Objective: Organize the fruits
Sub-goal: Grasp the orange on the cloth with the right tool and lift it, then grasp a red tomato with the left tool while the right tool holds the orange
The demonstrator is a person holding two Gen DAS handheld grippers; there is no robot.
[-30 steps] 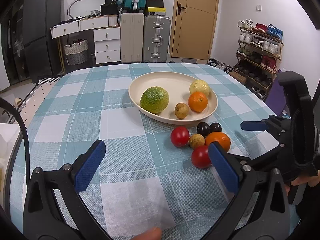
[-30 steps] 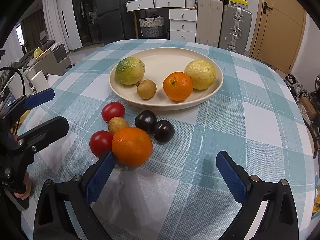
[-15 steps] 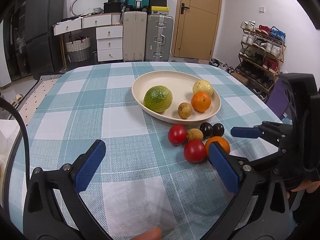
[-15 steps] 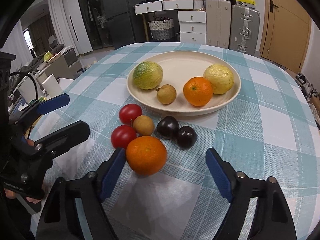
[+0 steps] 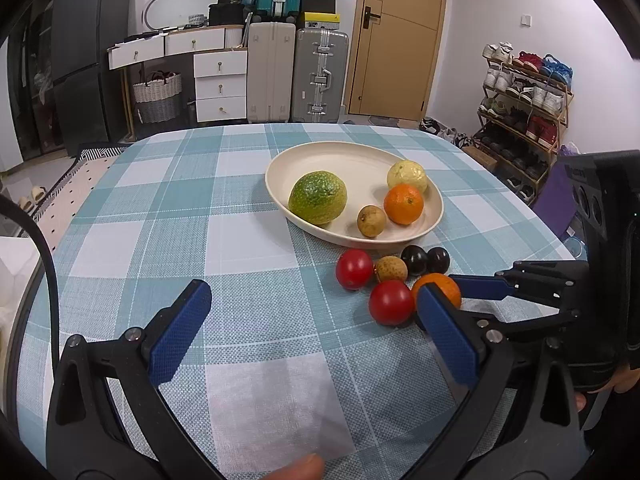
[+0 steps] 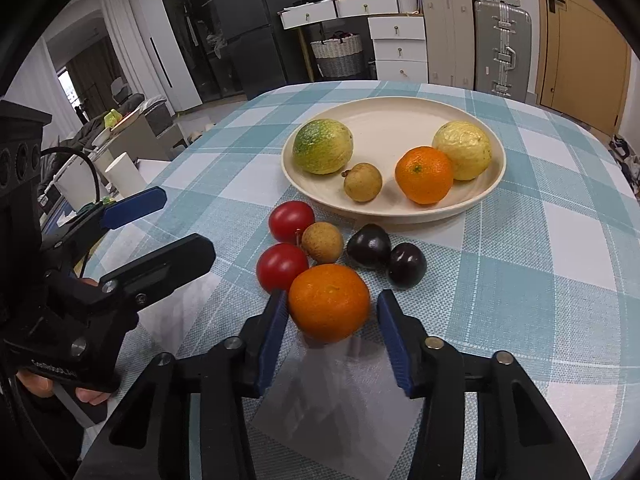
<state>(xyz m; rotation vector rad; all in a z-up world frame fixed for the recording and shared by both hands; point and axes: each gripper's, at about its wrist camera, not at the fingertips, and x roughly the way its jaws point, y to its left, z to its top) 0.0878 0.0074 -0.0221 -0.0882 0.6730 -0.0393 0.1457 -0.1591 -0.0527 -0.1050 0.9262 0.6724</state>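
Note:
A cream plate (image 6: 490,184) (image 5: 276,168) holds a green citrus (image 6: 322,146), a yellow citrus (image 6: 462,150), an orange (image 6: 423,175) and a small brown fruit (image 6: 362,182). On the cloth in front lie two red tomatoes (image 6: 291,216) (image 6: 281,266), a brown longan (image 6: 322,242), two dark plums (image 6: 369,245) (image 6: 406,265) and a loose orange (image 6: 329,302) (image 5: 438,286). My right gripper (image 6: 332,330) is open, its fingers on either side of the loose orange, the left pad almost touching it. My left gripper (image 5: 312,332) is open and empty, low over the cloth to the left of the fruit pile.
The round table (image 5: 160,216) has a teal checked cloth. Suitcases (image 5: 320,76), white drawers (image 5: 220,80) and a shoe rack (image 5: 524,92) stand beyond its far edge. A white cup (image 6: 124,174) stands off the table's left side.
My right gripper has moved forward and narrowed its jaws around the loose orange. My left gripper has shifted slightly; the fruit has not moved.

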